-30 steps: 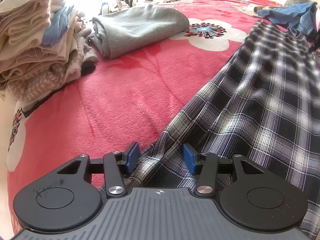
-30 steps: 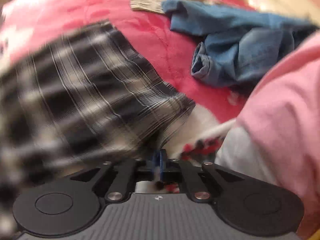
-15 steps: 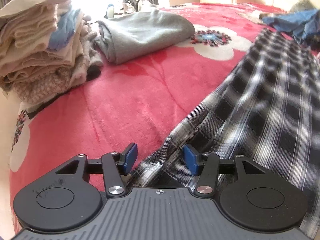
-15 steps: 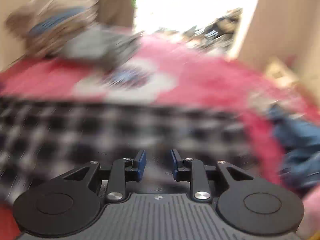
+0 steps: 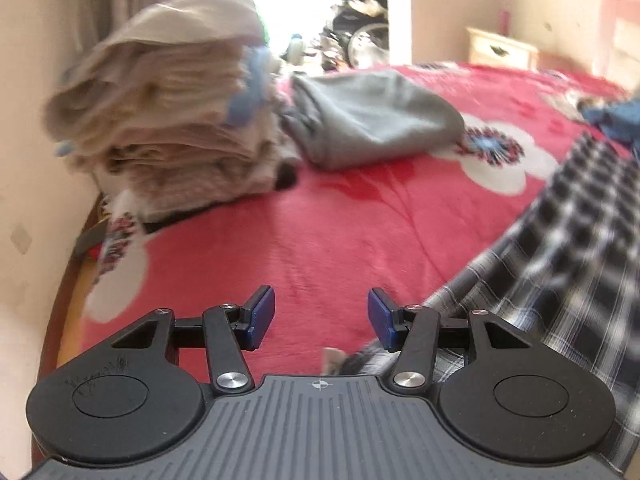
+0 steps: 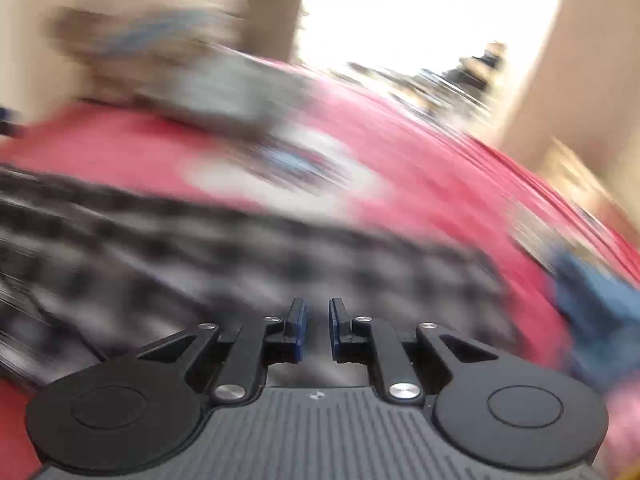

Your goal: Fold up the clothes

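A black-and-white plaid garment point(image 5: 560, 264) lies spread on the red flowered blanket point(image 5: 320, 232). In the left wrist view it fills the right side. My left gripper point(image 5: 321, 312) hovers open over bare blanket just left of the garment's edge, with nothing between its blue pads. The right wrist view is badly blurred. There my right gripper point(image 6: 317, 316) hangs over the plaid garment point(image 6: 200, 248), its jaws closing to a narrow gap with no cloth seen between them.
A tall stack of folded beige clothes point(image 5: 168, 120) stands at the bed's far left, next to a folded grey garment point(image 5: 372, 116). A crumpled blue garment point(image 6: 592, 300) lies at the right. A cream nightstand point(image 5: 500, 50) is beyond. The bed's edge point(image 5: 68, 280) runs along the left.
My left gripper rose and drew left, off the plaid cloth that lay between its pads. My right gripper swung away from the blue garment to face across the plaid, opened, then narrowed.
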Motion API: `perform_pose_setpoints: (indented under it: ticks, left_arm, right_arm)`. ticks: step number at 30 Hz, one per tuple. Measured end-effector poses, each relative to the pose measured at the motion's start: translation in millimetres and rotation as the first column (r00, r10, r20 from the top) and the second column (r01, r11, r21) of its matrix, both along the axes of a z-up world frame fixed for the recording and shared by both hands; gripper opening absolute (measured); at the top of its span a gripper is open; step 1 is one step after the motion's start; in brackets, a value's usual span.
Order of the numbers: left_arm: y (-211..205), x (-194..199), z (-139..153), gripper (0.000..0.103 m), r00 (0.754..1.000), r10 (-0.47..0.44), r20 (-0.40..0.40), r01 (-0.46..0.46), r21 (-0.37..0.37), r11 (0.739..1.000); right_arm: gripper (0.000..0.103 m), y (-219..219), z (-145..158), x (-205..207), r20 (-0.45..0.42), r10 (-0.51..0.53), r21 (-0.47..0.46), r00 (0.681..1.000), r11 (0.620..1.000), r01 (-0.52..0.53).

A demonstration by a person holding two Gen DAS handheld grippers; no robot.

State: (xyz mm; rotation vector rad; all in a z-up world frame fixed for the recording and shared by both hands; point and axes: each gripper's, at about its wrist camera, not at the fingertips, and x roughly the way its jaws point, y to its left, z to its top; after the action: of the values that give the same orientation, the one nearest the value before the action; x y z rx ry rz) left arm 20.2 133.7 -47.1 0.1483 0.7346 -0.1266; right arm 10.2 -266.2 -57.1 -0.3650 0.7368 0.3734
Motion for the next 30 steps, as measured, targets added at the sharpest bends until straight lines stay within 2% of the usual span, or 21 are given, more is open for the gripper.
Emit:
perform_pose_setpoints:
  ticks: [3, 4, 6, 8, 9, 10, 11, 13, 15, 17, 19, 21, 23, 24, 26, 28, 30]
  left_arm:
    - [10.7, -6.3, 1.9, 0.052, 0.999, 0.049, -0.019, -0.049, -0.015, 0.999]
    - [13.4, -8.5, 1.4, 0.052, 0.997, 0.064, -0.03, -0.064, -0.012, 0.998]
    - [19.4, -15.7, 1.4, 0.052, 0.995, 0.089, -0.051, -0.089, 0.003, 0.996]
    - [28.2, -30.7, 6.0, 0.052, 0.993, 0.106, -0.058, -0.104, 0.045, 0.994]
    - [33.3, -39.0, 8.8, 0.052, 0.991, 0.115, -0.06, -0.111, 0.066, 0.992]
    - [41.1, -50.3, 13.2, 0.052, 0.99, 0.126, -0.06, -0.121, 0.084, 0.989]
    - [48.5, -61.3, 17.1, 0.052, 0.989, 0.136, -0.06, -0.13, 0.1, 0.986]
    - [59.9, -81.0, 21.4, 0.052, 0.987, 0.152, -0.055, -0.144, 0.122, 0.982]
    - [66.5, -94.6, 22.3, 0.052, 0.986, 0.157, -0.058, -0.15, 0.115, 0.982]
    - [60.8, -97.3, 15.7, 0.052, 0.987, 0.138, -0.079, -0.134, 0.057, 0.989]
    - [44.6, -96.2, 8.0, 0.052, 0.991, 0.096, -0.092, -0.095, 0.017, 0.995]
    - [24.0, -94.9, 0.9, 0.052, 0.994, 0.043, -0.097, -0.044, -0.011, 0.999]
    - [5.3, -97.3, -5.0, 0.052, 0.994, -0.011, -0.11, 0.007, -0.036, 0.999]
    - [-3.6, -98.7, -8.2, 0.052, 0.992, -0.037, -0.117, 0.031, -0.047, 0.998]
    - [-17.5, -102.5, -17.3, 0.052, 0.986, -0.074, -0.147, 0.067, -0.057, 0.996]
    - [-26.3, -106.0, -29.7, 0.051, 0.978, -0.087, -0.19, 0.077, -0.063, 0.995]
    - [-29.6, -109.8, -41.0, 0.051, 0.971, -0.083, -0.226, 0.07, -0.063, 0.996]
  right_arm:
    - [0.013, 63.6, -10.6, 0.9, -0.046, 0.23, 0.076, 0.972, 0.971, -0.226]
    - [0.013, 76.2, -18.2, -1.3, -0.082, 0.302, 0.097, 0.95, 0.951, -0.294]
    - [0.013, 88.3, -35.3, -21.5, -0.157, 0.428, 0.077, 0.89, 0.904, -0.421]
    - [0.014, 80.3, -49.3, -56.7, -0.248, 0.501, 0.022, 0.829, 0.858, -0.512]
    - [0.014, 75.0, -45.7, -76.2, -0.248, 0.525, 0.004, 0.814, 0.841, -0.541]
    - [0.014, 66.7, -39.3, -88.1, -0.263, 0.55, 0.007, 0.792, 0.822, -0.569]
    - [0.014, 58.8, -31.5, -90.2, -0.317, 0.565, 0.039, 0.762, 0.81, -0.585]
    - [0.014, 54.1, -16.2, -85.5, -0.356, 0.574, 0.066, 0.737, 0.802, -0.593]
    - [0.014, 57.9, 5.0, -73.1, -0.278, 0.577, 0.076, 0.768, 0.81, -0.582]
    - [0.016, 68.2, 21.1, -48.7, -0.19, 0.554, 0.162, 0.81, 0.832, -0.531]
    - [0.016, 86.6, 24.5, -29.5, -0.133, 0.568, 0.236, 0.812, 0.814, -0.531]
    - [0.016, 113.6, 18.0, -16.0, -0.099, 0.598, 0.206, 0.796, 0.795, -0.571]
    - [0.016, 148.8, 6.3, -4.5, -0.089, 0.642, 0.191, 0.761, 0.761, -0.62]
    - [0.016, 165.4, 2.4, -1.7, -0.102, 0.681, 0.211, 0.725, 0.727, -0.653]
    - [0.016, 192.7, -1.9, 0.1, -0.094, 0.727, 0.244, 0.68, 0.679, -0.693]
    - [0.016, 224.4, -11.6, -5.0, -0.101, 0.779, 0.277, 0.619, 0.619, -0.735]
    - [0.015, 253.5, -24.2, -6.7, -0.081, 0.813, 0.273, 0.577, 0.575, -0.772]
